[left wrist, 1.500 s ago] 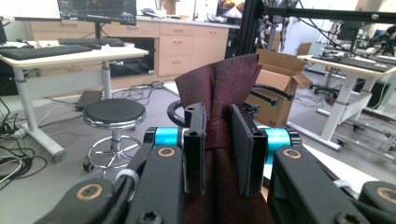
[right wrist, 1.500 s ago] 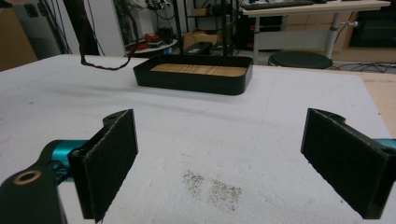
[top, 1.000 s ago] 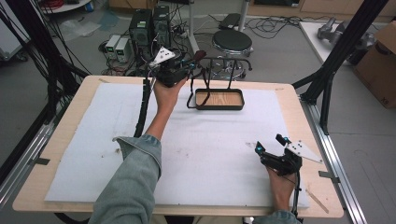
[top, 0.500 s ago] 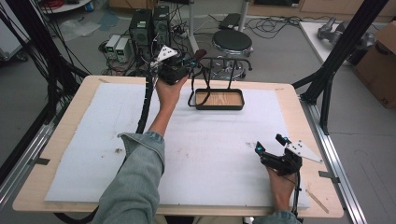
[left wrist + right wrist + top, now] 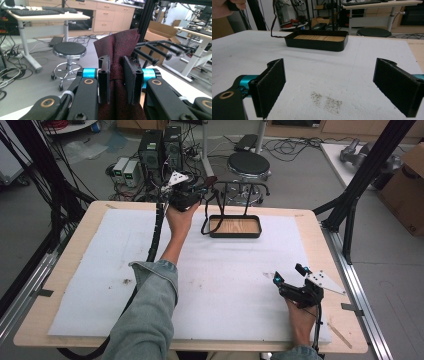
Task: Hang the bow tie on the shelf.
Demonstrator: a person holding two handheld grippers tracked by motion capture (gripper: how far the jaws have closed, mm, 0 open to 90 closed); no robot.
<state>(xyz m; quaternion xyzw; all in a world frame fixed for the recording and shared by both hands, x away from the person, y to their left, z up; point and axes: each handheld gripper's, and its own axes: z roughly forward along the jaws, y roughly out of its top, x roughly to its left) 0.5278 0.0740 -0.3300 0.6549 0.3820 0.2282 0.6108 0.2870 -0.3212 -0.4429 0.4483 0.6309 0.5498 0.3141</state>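
- The table (image 5: 70, 270) is the biggest thing, and a white foam sheet (image 5: 235, 285) covers most of its top.
- A black rack (image 5: 235, 226) sits at the far edge of the sheet. It has a tray with a wood floor and thin black bars that stick up behind it.
- The left gripper (image 5: 186, 195) is held up in the air just left of the rack's bars, past the far edge of the table.
- Its jaws are pressed tight on a dark red tie (image 5: 117, 72).
- In the left gripper view, the tie stands straight up between the jaws. Its long way runs up and down, and the folded top pokes above the jaws. The cloth is dark red with tiny specks.
- From the high view, the tie looks like a thin dark strip (image 5: 205, 222) that hangs down from the gripper to the left end of the rack.
- The right gripper view shows that strip hanging in a loop, with its low end touching the tray's left corner.
- The right gripper (image 5: 295, 282) rests on the sheet, well apart from the rack, near the table's front right corner. Its jaws are spread wide with nothing between them.
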